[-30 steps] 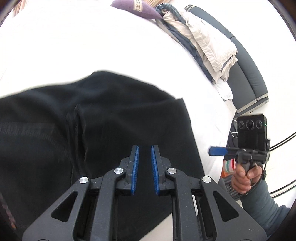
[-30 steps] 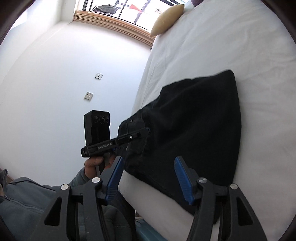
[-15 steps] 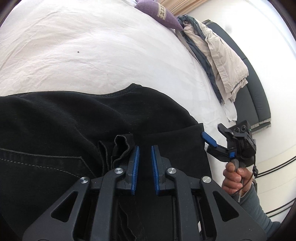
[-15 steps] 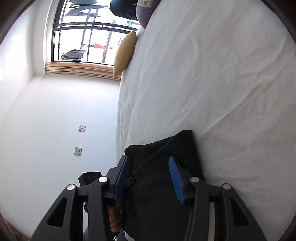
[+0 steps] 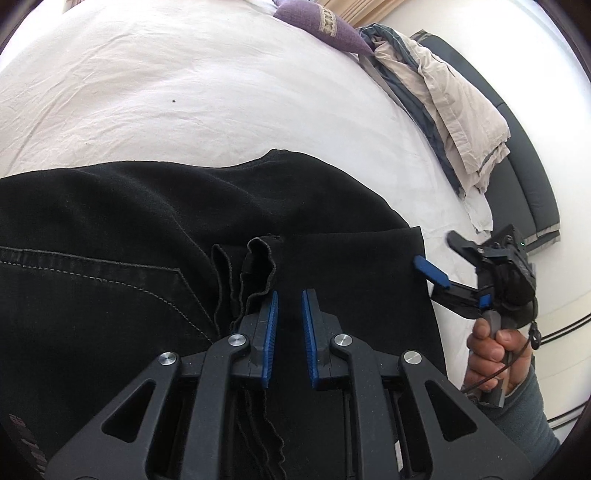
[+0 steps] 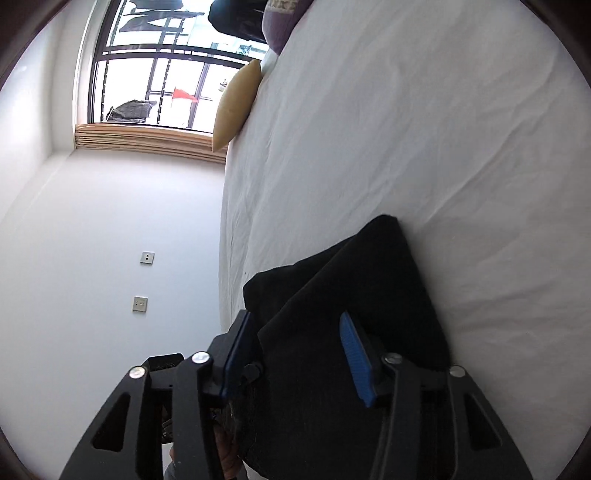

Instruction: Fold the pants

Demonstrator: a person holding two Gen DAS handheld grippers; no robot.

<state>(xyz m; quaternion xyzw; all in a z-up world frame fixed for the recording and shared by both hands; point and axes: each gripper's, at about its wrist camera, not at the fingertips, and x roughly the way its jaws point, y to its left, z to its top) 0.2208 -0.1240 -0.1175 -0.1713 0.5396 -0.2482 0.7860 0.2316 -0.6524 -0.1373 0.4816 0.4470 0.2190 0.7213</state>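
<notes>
Black pants [image 5: 147, 229] lie folded on the white bed [image 5: 221, 92], with a leg layer laid over the seat and a rumpled hem [image 5: 258, 266] on top. My left gripper [image 5: 288, 314] hovers just above the pants near that hem, its jaws a narrow gap apart with nothing between them. My right gripper [image 6: 295, 354] is open wide, its fingers either side of the folded edge of the pants [image 6: 351, 288]. It also shows in the left wrist view [image 5: 439, 258] at the pants' right edge.
A pile of beige and grey bedding [image 5: 443, 96] and a purple pillow [image 5: 317, 26] lie at the bed's far side. A yellow pillow [image 6: 236, 103] sits by the window [image 6: 155, 62]. A white wall with two switches [image 6: 142, 280] stands left of the bed.
Both grippers came in close over the pants. The right gripper swung from beside the bed to the folded edge. A leg layer now lies across the seat.
</notes>
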